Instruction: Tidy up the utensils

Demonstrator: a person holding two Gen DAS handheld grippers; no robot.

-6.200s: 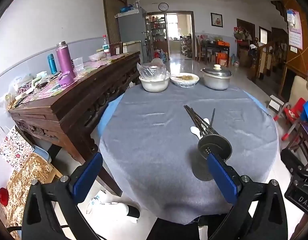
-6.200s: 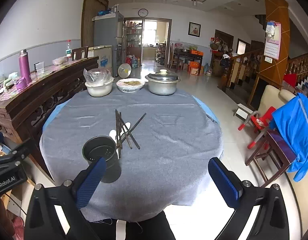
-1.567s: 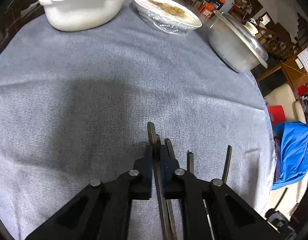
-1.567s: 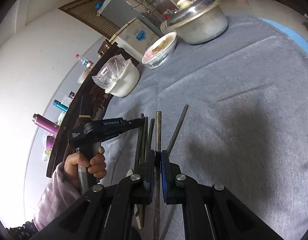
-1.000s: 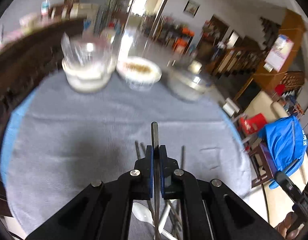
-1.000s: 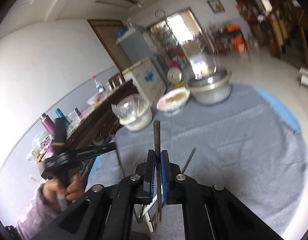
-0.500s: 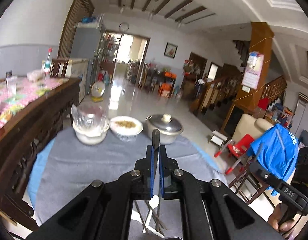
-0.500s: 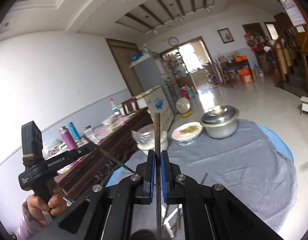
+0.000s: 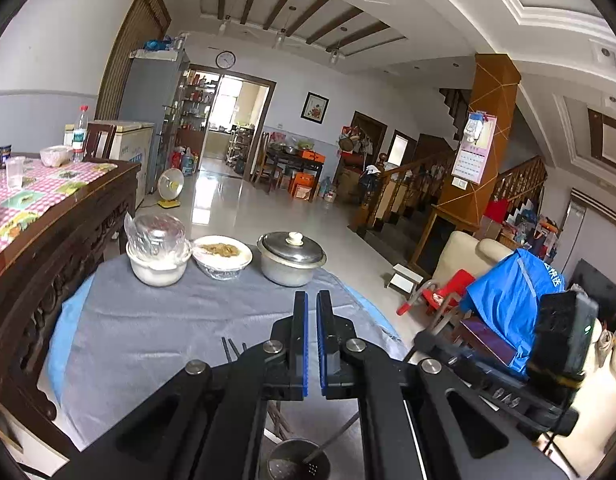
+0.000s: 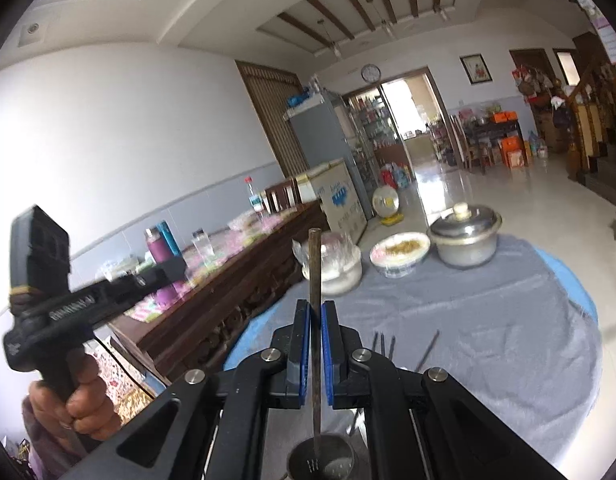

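My left gripper (image 9: 311,300) is nearly closed with a narrow empty gap between its blue pads; nothing is held. Below it stands the dark metal utensil cup (image 9: 298,460) with one chopstick (image 9: 334,438) leaning inside. My right gripper (image 10: 315,312) is shut on a dark chopstick (image 10: 314,280) held upright, its lower end inside the cup (image 10: 322,458). Several loose chopsticks (image 10: 388,346) lie on the grey tablecloth (image 10: 488,320); some show in the left wrist view (image 9: 228,346).
At the table's far side stand a white bowl under plastic (image 9: 158,254), a covered dish of food (image 9: 222,256) and a lidded metal pot (image 9: 291,258). A dark wooden sideboard (image 9: 48,240) runs along the left. Chairs and a blue cloth (image 9: 512,300) stand right.
The left gripper has let its chopstick go into the cup and its pads stand slightly apart. The right gripper has lowered its upright chopstick into the cup. Both grippers tilted up from the table earlier.
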